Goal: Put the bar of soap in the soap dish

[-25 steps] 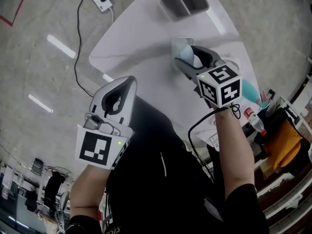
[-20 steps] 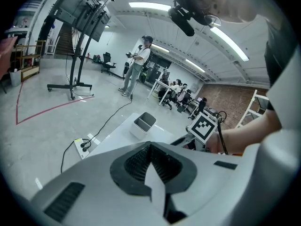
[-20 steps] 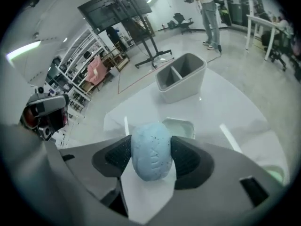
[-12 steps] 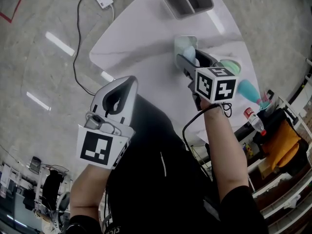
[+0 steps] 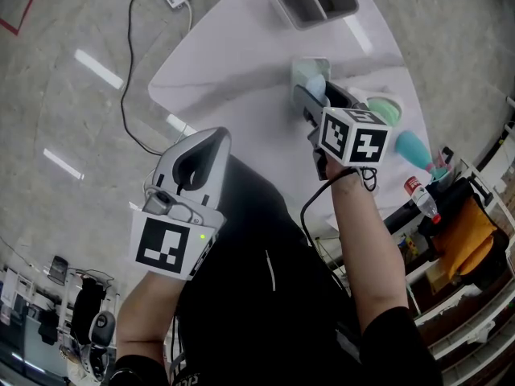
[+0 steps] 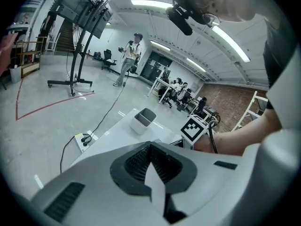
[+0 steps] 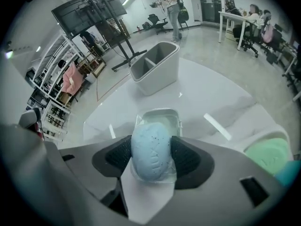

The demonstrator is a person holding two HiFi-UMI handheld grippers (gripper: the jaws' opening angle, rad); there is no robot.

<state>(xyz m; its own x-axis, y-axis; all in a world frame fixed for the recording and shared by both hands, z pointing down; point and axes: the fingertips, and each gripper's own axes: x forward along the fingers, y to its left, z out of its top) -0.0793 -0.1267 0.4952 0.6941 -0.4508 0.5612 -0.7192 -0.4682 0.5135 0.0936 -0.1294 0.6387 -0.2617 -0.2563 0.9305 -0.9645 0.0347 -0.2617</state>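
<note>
Soap bar point(image 7: 150, 147) gripped in right gripper point(image 7: 150, 157)

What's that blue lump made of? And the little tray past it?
The soap looks like a solid, waxy bar: matte pale blue, with dark specks and letters pressed into it. The dish seems to be clear plastic, maybe glass: it is see-through with a shiny rim.

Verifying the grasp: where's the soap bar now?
Right gripper view, centre: the blue soap bar is clamped in the right gripper, with the clear soap dish just beyond it.
</note>
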